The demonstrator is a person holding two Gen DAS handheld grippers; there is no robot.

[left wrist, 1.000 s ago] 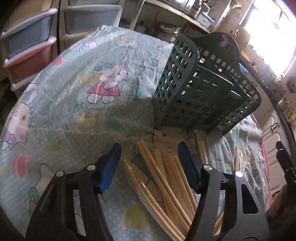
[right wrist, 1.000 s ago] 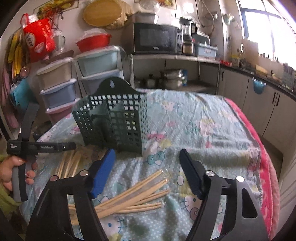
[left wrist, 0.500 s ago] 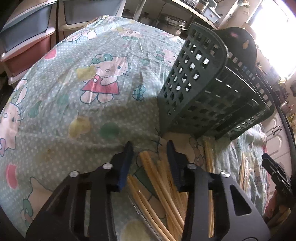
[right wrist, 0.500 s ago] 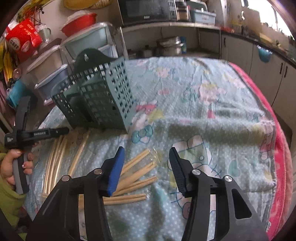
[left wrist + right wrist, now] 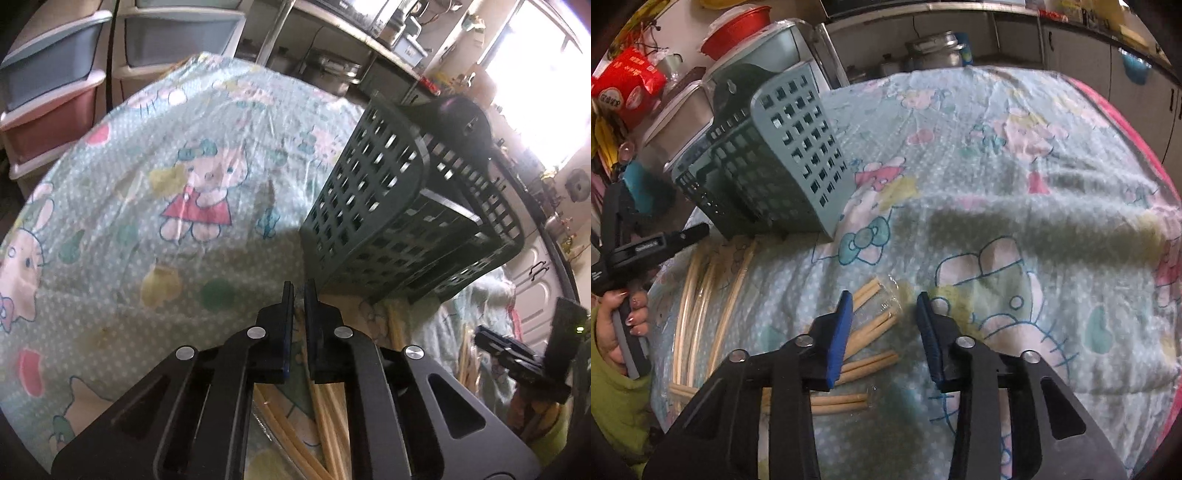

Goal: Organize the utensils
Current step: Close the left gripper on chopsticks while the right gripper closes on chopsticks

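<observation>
Left gripper (image 5: pixel 299 291): jaws nearly together over the chopsticks (image 5: pixel 325 417); whether they are pinching one cannot be told, since the fingers are hiding the contact. Right gripper (image 5: pixel 884 314): jaws standing apart above wrapped chopstick pairs (image 5: pixel 871 325); four pairs are showing, their near ends hidden behind the fingers. A second loose bundle (image 5: pixel 701 295) is lying left of them, count unclear. One green basket (image 5: pixel 768 162) is sitting on the cartoon-print tablecloth (image 5: pixel 997 192), just beyond both groups.
</observation>
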